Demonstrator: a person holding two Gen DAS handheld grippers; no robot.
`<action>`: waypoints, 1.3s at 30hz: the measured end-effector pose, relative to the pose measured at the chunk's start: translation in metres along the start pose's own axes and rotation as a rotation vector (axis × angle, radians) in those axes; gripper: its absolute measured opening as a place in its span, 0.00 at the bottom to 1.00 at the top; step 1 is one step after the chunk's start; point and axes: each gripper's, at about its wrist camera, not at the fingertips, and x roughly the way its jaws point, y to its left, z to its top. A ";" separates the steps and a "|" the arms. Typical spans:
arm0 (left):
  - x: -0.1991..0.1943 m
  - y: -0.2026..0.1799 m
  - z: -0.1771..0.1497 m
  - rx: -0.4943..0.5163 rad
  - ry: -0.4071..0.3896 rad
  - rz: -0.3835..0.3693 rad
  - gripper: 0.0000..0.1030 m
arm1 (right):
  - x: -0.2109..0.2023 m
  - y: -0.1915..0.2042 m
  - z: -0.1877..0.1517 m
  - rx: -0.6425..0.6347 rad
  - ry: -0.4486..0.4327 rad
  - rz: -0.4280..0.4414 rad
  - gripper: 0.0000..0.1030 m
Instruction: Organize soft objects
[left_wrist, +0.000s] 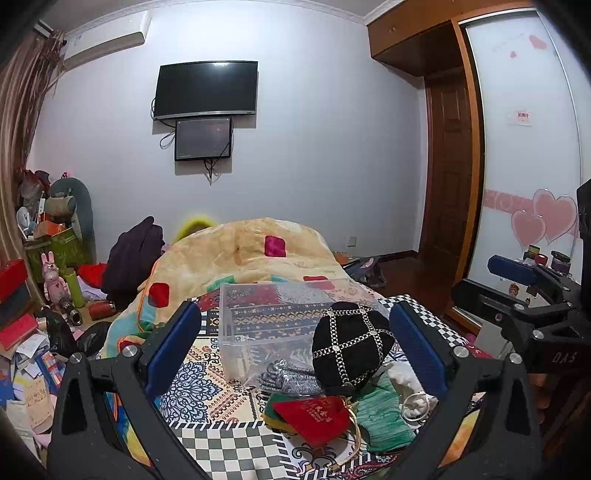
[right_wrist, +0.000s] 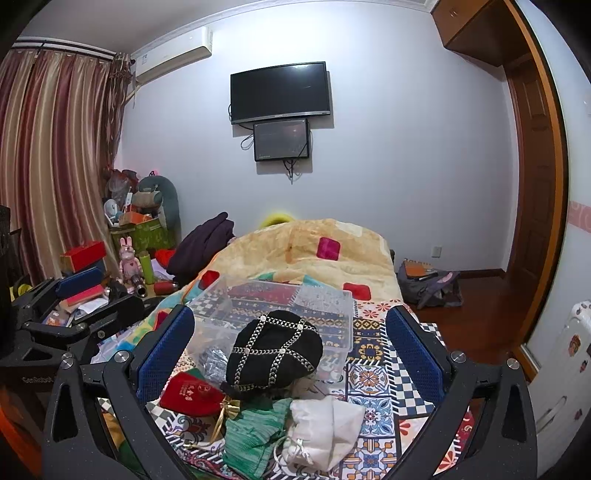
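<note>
Both hand-held grippers (left_wrist: 295, 332) (right_wrist: 291, 336) gape wide, holding nothing

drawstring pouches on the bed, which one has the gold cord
The red pouch, lying left of the green knit cloth. Its gold cord trails off its mouth; the white pouch on the cloth's other side has a white cord.

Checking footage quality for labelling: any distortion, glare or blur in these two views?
Left wrist view: fisheye bends the wooden door frame; faint glare on the black wall television. Right wrist view: same bending, black corner vignetting; the black studded cap is sharp.
</note>
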 end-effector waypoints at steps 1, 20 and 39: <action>0.000 0.000 0.000 0.000 0.001 -0.001 1.00 | 0.000 0.000 0.000 0.002 -0.001 -0.001 1.00; 0.000 -0.001 0.000 -0.002 0.004 -0.002 1.00 | -0.003 0.002 -0.001 0.005 -0.013 0.010 1.00; 0.000 -0.002 -0.001 -0.007 0.004 -0.007 1.00 | -0.004 0.004 -0.002 0.001 -0.026 0.014 1.00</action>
